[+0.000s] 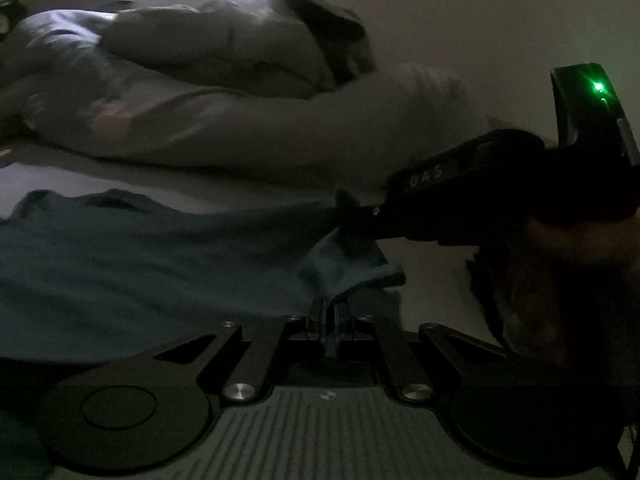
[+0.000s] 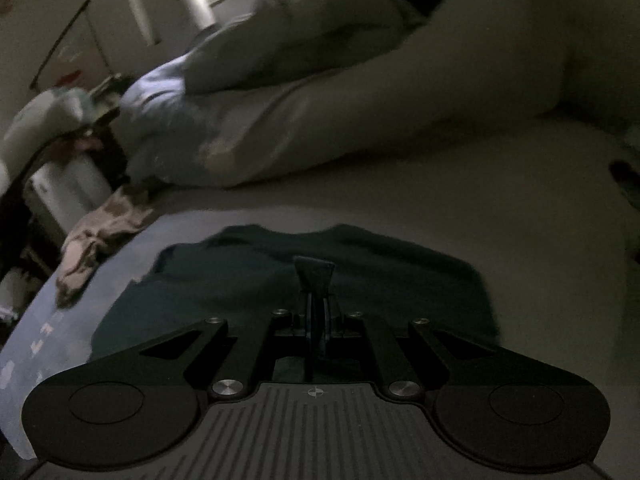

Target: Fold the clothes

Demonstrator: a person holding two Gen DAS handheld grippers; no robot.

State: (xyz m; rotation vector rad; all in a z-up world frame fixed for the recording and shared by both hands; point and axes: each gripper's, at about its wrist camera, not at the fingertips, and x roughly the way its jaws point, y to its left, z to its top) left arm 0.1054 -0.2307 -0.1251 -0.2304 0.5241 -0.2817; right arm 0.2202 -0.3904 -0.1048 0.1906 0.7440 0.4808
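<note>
Teal garment (image 1: 120,264) pinched by L gripper (image 1: 330,312) & R gripper (image 1: 352,220), fingers closed.

Garment (image 2: 280,280) on bed (image 2: 440,208), before duvet (image 2: 360,120)

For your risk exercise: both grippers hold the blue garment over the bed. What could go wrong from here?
1. The left gripper and right gripper pinch only a little of the blue garment; a tug might slip it free.
2. The grippers are close together, so they could collide.
3. The room is dim and blurred, so edges may be misjudged, leaving the fold crooked.
</note>
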